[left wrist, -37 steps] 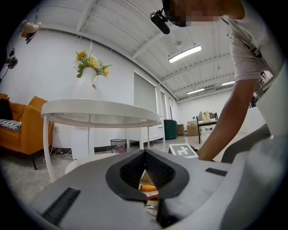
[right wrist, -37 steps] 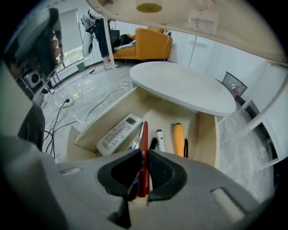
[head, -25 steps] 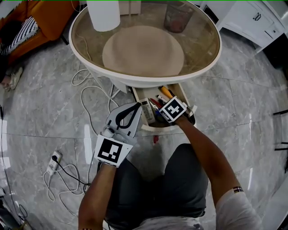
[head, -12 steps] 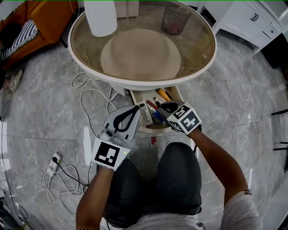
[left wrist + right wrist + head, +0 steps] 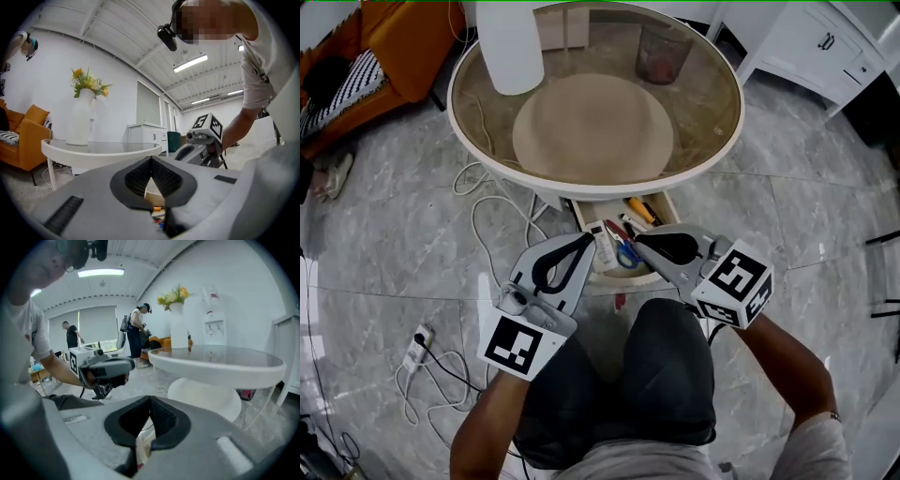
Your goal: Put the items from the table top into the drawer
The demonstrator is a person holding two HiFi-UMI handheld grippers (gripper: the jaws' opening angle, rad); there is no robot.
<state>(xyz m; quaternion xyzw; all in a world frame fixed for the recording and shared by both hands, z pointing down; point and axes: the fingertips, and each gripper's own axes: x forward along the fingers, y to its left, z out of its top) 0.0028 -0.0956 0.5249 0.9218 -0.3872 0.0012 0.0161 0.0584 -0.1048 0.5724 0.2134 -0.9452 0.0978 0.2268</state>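
The left gripper (image 5: 584,238) at seven o'clock and right gripper (image 5: 639,240) at four are built grey with black pads (image 5: 164,178) and white marker cubes (image 5: 736,281); dark trousers (image 5: 666,375) and a pale short-sleeved shirt (image 5: 787,441) are worn.

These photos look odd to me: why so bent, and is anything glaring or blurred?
Head view: wide lens bows the floor, streaked with glare. Left gripper view: fisheye, dark corners, bright ceiling lamp, one added mosaic patch. Right gripper view: same bulge, glaring strip light.
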